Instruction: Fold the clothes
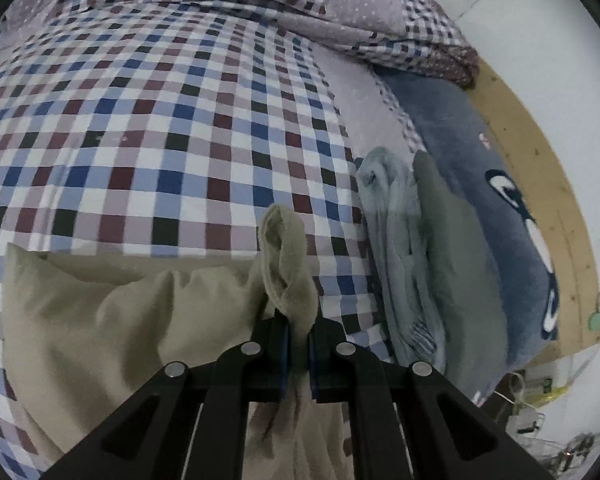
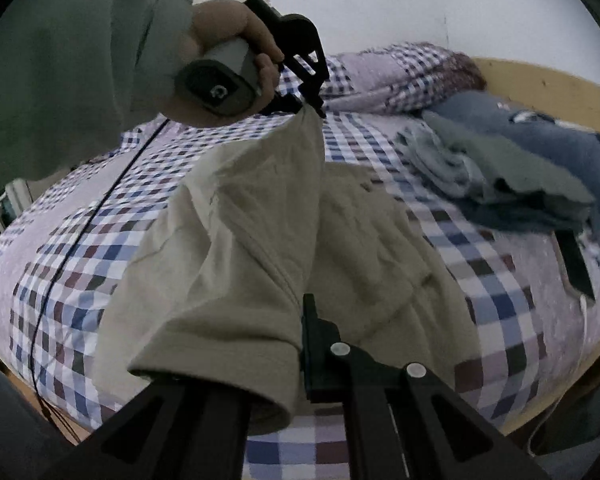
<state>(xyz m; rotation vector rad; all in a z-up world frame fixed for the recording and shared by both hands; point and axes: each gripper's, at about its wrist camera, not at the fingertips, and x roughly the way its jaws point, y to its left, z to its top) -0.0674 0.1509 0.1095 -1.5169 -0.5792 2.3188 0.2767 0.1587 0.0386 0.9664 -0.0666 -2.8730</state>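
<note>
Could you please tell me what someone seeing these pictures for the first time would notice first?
First, the beige knit garment stretched above the checked bedspread, pinched by the left tongs at one end and the right tongs at the other. Next, a heap of grey and blue clothes lying toward the bed's far right edge, beside a blue plush blanket.

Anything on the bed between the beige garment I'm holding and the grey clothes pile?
Nothing: between the beige garment and the grey clothes pile only bare checked bedsheet shows, clearest in the left wrist view.
</note>
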